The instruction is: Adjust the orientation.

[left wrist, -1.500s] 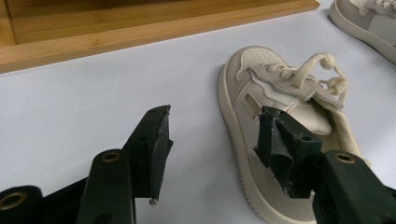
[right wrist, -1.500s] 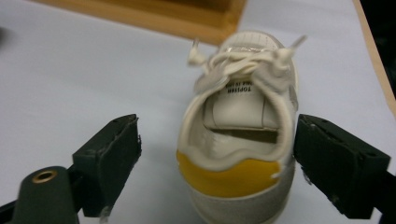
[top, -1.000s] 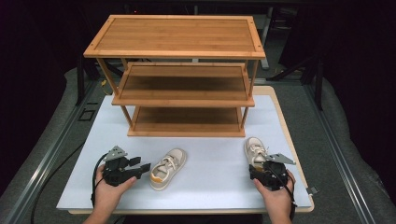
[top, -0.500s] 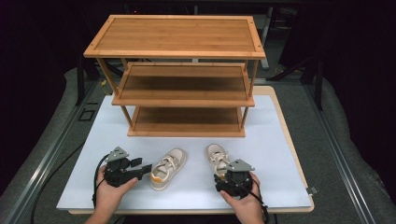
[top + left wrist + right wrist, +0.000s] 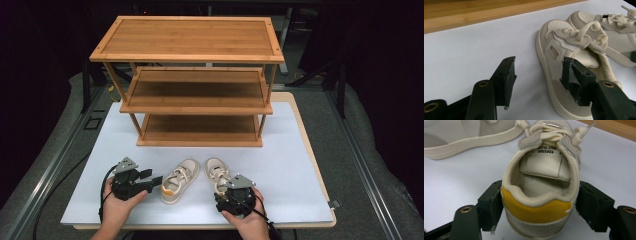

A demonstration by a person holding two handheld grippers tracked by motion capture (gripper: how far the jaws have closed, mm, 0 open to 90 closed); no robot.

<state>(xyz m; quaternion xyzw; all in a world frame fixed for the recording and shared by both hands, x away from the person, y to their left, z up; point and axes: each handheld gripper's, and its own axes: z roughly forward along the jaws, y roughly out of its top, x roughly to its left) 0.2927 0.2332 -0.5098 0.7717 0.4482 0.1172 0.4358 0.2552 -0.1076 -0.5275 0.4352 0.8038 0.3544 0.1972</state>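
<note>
Two small cream shoes lie side by side at the front of the white board (image 5: 295,165), toes toward the rack. My right gripper (image 5: 226,193) is shut on the heel of the right shoe (image 5: 215,171). In the right gripper view the jaws (image 5: 537,202) press both sides of that shoe (image 5: 544,170), at its yellow heel patch. My left gripper (image 5: 154,182) lies at the left, pointing at the left shoe (image 5: 179,179). It stands open (image 5: 537,72), one jaw on the board and the other over the opening of the left shoe (image 5: 559,45), with the shoe's side wall between them.
A wooden three-tier shoe rack (image 5: 192,50) stands at the back of the board, with bare shelves. The board's front edge runs just under both hands. Grey padded table surface (image 5: 350,150) surrounds the board.
My right gripper has carried the right shoe leftward from the board's right side to just beside the left shoe. The left gripper and left shoe have stayed put.
</note>
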